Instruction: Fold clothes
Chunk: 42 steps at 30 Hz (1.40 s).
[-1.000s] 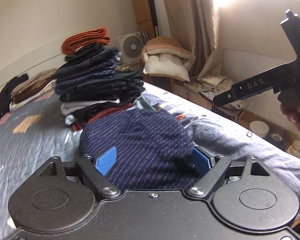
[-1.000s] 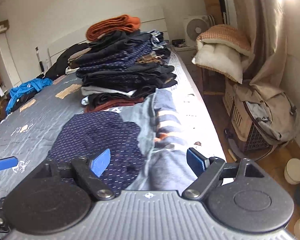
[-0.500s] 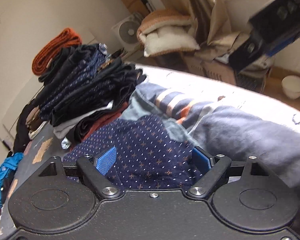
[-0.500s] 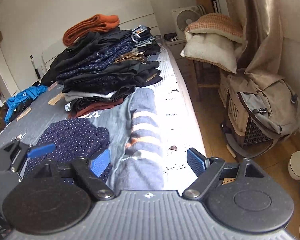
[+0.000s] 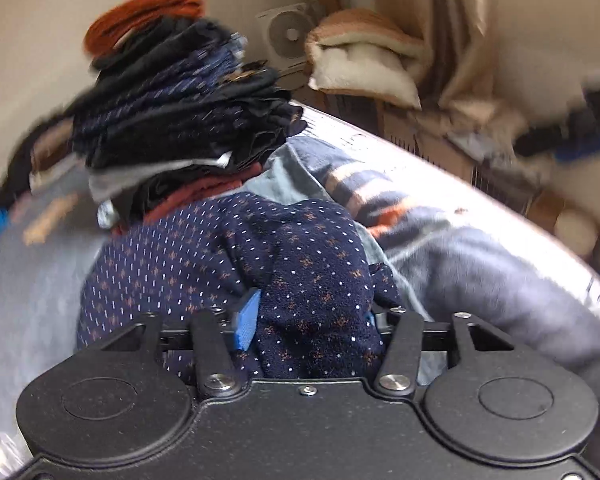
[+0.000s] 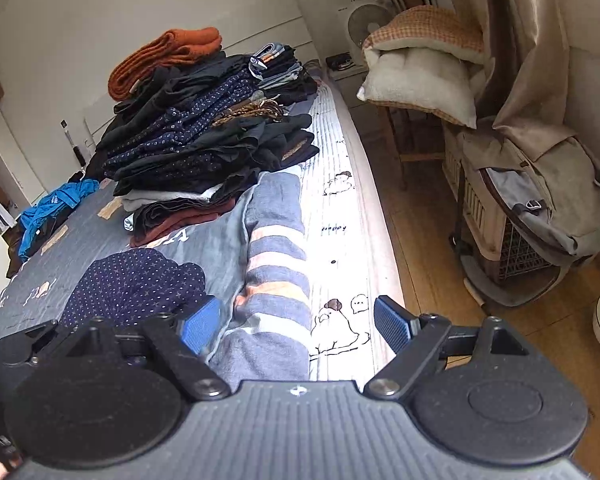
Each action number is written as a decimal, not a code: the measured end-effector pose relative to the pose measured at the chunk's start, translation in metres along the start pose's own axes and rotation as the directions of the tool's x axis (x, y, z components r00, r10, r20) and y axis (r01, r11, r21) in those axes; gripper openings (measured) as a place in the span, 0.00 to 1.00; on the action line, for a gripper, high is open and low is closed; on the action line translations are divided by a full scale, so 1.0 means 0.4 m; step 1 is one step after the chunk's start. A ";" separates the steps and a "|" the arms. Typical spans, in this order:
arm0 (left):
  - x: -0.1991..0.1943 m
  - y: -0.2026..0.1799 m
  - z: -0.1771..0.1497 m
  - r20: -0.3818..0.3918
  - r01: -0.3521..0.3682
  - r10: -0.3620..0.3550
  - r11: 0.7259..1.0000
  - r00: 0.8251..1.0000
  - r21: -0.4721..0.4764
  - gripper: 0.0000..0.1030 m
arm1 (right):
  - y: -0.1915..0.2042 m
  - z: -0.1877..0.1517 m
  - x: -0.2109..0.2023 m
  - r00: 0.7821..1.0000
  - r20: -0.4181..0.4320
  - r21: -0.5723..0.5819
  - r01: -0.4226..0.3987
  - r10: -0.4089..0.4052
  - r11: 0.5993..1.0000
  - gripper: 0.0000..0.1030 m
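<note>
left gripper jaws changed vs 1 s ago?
Yes. The left gripper has just been closing, bunching the navy dotted garment between its blue pads, nearer the clothes stack.

The left wrist view is smeared by motion: the stack of folded clothes [image 5: 180,120] loses its edges. At that view's right edge, past the curtain [image 5: 460,40], a dark blurred shape cannot be identified. The navy dotted garment [image 5: 312,280] hides the left hand-held gripper's [image 5: 306,316] right pad. Beside the stack, the blue garment [image 6: 56,208] is too small to identify.
</note>
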<state>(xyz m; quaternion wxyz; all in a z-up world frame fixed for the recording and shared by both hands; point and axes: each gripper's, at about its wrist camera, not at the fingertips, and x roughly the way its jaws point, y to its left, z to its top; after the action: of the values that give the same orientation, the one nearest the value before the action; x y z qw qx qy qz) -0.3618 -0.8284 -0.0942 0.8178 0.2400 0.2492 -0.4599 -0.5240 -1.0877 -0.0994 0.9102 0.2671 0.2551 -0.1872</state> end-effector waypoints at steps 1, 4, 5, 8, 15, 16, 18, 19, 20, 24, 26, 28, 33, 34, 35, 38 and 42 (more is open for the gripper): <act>-0.006 0.023 0.003 0.002 0.024 -0.024 0.998 1.000 -0.053 0.41 | 0.000 0.001 0.003 1.000 -0.004 0.004 -0.002 0.002 1.000 0.81; -0.026 0.060 0.010 0.018 0.066 -0.065 0.989 0.998 -0.132 0.39 | 0.012 0.000 0.012 1.000 -0.014 -0.007 -0.023 0.023 1.000 0.81; -0.030 0.064 0.013 0.016 0.081 -0.080 0.987 0.997 -0.137 0.40 | 0.018 -0.001 0.015 0.999 -0.017 -0.016 -0.028 0.028 0.999 0.81; -0.038 0.063 0.020 0.000 0.102 -0.103 0.987 0.995 -0.121 0.43 | 0.030 -0.001 0.024 0.999 -0.030 -0.031 -0.042 0.041 0.999 0.81; -0.054 0.062 0.023 0.005 0.099 -0.098 0.992 0.995 -0.081 0.44 | 0.062 -0.007 0.047 0.993 -0.072 -0.066 -0.094 0.089 0.993 0.82; -0.055 0.064 0.023 0.005 0.099 -0.099 0.992 0.995 -0.080 0.44 | 0.066 -0.009 0.049 0.993 -0.077 -0.070 -0.099 0.093 0.993 0.81; -0.055 0.063 0.024 -0.011 0.112 -0.114 0.991 0.993 -0.079 0.49 | 0.076 -0.015 0.053 0.991 -0.089 -0.079 -0.108 0.101 0.991 0.82; -0.058 0.059 0.024 -0.015 0.112 -0.114 0.991 0.993 -0.069 0.54 | 0.082 -0.019 0.055 0.989 -0.097 -0.086 -0.120 0.112 0.989 0.82; -0.061 0.049 0.023 -0.013 0.098 -0.098 0.995 0.995 -0.036 0.54 | 0.089 -0.024 0.058 0.986 -0.109 -0.095 -0.138 0.127 0.986 0.81; -0.077 -0.003 0.019 0.006 0.013 -0.013 0.992 1.000 0.124 0.54 | 0.123 -0.040 0.063 0.969 -0.151 -0.132 -0.217 0.197 0.967 0.81; -0.084 -0.029 0.017 0.021 -0.037 0.033 0.980 0.999 0.197 0.54 | 0.137 -0.046 0.064 0.961 -0.167 -0.144 -0.247 0.222 0.958 0.81; -0.091 -0.057 0.013 0.045 -0.095 0.086 0.956 0.995 0.277 0.54 | 0.142 -0.050 0.065 0.956 -0.179 -0.150 -0.259 0.231 0.954 0.81; -0.092 -0.115 -0.001 0.102 -0.198 0.171 0.883 0.980 0.425 0.55 | 0.122 -0.048 0.061 0.961 -0.174 -0.122 -0.238 0.216 0.964 0.81; -0.086 -0.124 -0.004 0.108 -0.214 0.185 0.868 0.977 0.448 0.55 | 0.116 -0.048 0.059 0.962 -0.171 -0.114 -0.233 0.212 0.966 0.81; -0.076 -0.133 -0.008 0.110 -0.223 0.193 0.856 0.975 0.467 0.55 | 0.113 -0.047 0.057 0.963 -0.169 -0.108 -0.230 0.210 0.967 0.81; -0.039 -0.158 -0.019 0.110 -0.241 0.215 0.821 0.970 0.517 0.55 | 0.112 -0.047 0.057 0.964 -0.163 -0.104 -0.228 0.210 0.968 0.81; 0.008 -0.183 -0.039 0.138 -0.274 0.239 0.757 0.961 0.593 0.53 | 0.111 -0.041 0.055 0.965 -0.149 -0.088 -0.228 0.213 0.970 0.81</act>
<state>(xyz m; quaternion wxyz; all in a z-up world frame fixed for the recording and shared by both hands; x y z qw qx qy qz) -0.4269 -0.8545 -0.1200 0.7589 0.5088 0.0313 -0.4053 -0.4912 -1.0475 -0.1063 0.9181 0.2585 0.2959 -0.0520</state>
